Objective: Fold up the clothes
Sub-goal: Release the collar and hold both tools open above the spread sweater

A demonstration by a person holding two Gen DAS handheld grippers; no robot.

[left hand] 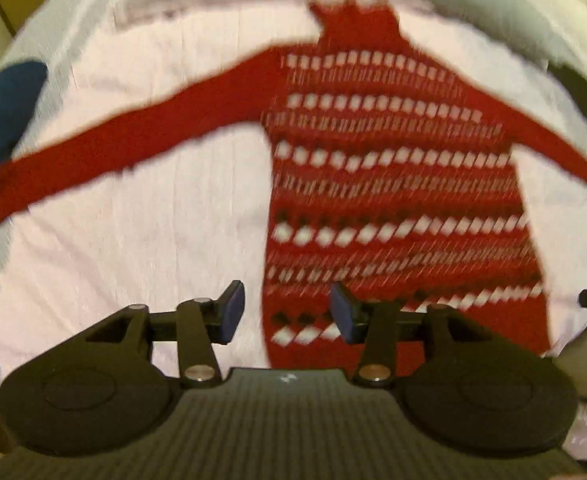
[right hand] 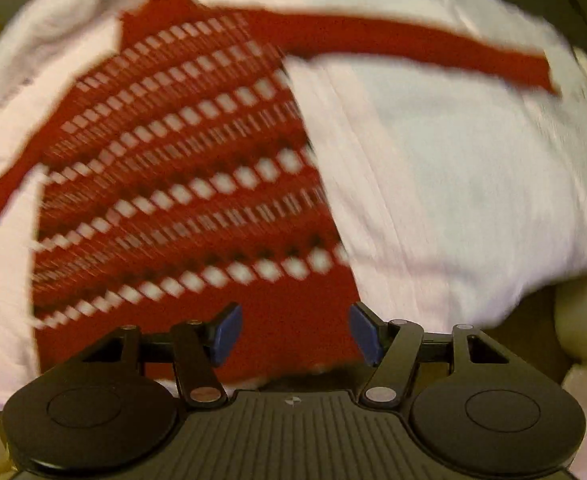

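Observation:
A red sweater (left hand: 393, 168) with rows of white diamond pattern lies flat on a pale pink sheet (left hand: 133, 260), collar far, both sleeves spread out. My left gripper (left hand: 287, 314) is open and empty, hovering over the sweater's lower left hem corner. In the right wrist view the same sweater (right hand: 181, 184) fills the left half, one sleeve stretching far right. My right gripper (right hand: 293, 332) is open and empty above the sweater's lower right hem. Both views are motion-blurred.
A dark blue cloth (left hand: 1, 112) lies at the far left by the sleeve end. A grey-green pillow (left hand: 493, 8) sits at the back right. Cream cushions (right hand: 585, 320) lie off the sheet's right edge.

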